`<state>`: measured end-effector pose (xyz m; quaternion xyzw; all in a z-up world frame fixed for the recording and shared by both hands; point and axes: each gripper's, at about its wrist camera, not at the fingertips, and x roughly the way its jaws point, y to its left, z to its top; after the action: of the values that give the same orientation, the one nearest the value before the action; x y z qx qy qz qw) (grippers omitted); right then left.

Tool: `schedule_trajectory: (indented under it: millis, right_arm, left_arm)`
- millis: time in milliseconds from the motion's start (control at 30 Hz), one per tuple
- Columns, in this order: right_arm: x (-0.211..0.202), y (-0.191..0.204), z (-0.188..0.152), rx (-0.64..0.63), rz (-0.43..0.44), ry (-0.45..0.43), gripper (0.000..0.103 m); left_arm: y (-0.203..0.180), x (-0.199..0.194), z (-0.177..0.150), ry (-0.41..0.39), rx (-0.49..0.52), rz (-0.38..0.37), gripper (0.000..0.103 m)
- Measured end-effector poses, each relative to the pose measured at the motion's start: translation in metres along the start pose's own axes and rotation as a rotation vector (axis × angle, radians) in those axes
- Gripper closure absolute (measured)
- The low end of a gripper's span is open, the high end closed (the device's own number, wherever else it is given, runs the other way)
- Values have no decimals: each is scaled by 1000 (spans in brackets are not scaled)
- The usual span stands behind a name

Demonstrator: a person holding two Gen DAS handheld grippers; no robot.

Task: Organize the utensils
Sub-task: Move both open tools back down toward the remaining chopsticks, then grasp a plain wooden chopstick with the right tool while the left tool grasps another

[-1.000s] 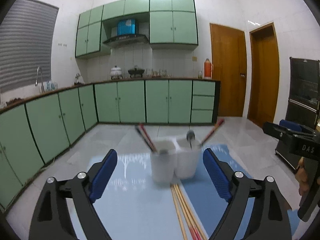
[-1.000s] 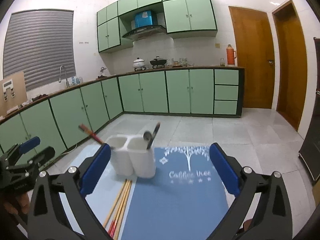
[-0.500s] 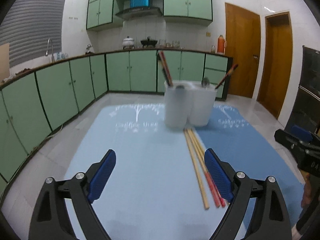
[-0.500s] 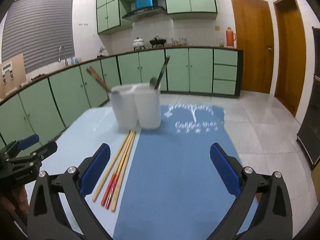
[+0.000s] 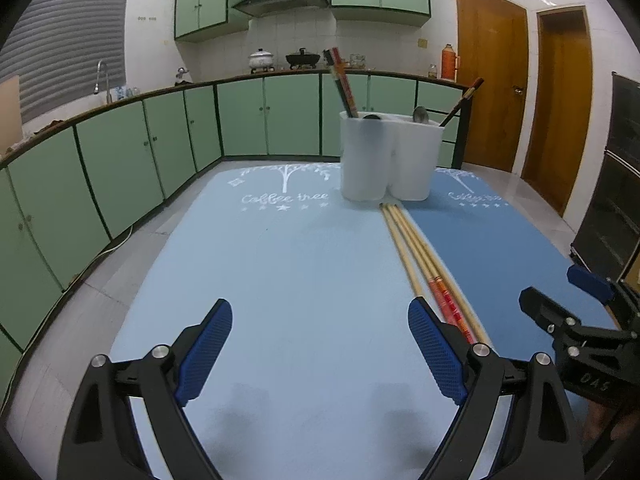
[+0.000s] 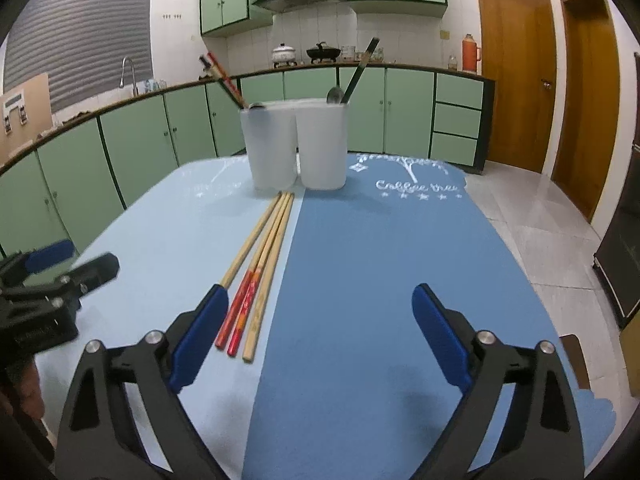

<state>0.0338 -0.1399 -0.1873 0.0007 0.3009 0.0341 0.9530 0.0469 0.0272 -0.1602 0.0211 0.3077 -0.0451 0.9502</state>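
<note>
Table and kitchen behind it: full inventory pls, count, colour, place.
holder: one, white, two compartments, far end of the mats
loose chopsticks: four, two plain wood and two red-ended, flat along the mat seam
standing chopsticks: red and dark, in both compartments
spoons: two, metal, one per compartment
light blue mat: one, left half
dark blue mat: one, right half
cabinets: green, along the walls
doors: two, brown
thermos: one, orange, on the counter
left gripper: jaws open, empty
right gripper: jaws open, empty
</note>
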Motion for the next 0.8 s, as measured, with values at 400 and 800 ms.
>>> schedule_trajectory:
  millis: [400,800]
  right_arm:
    - [18,17,-13,-25,38,120,53]
    - [28,34,-15,-100,43,179,66]
  left_arm:
    - [14,0,-3,5,-16,15,15]
    - [16,4,-6,12,-32,-3,15]
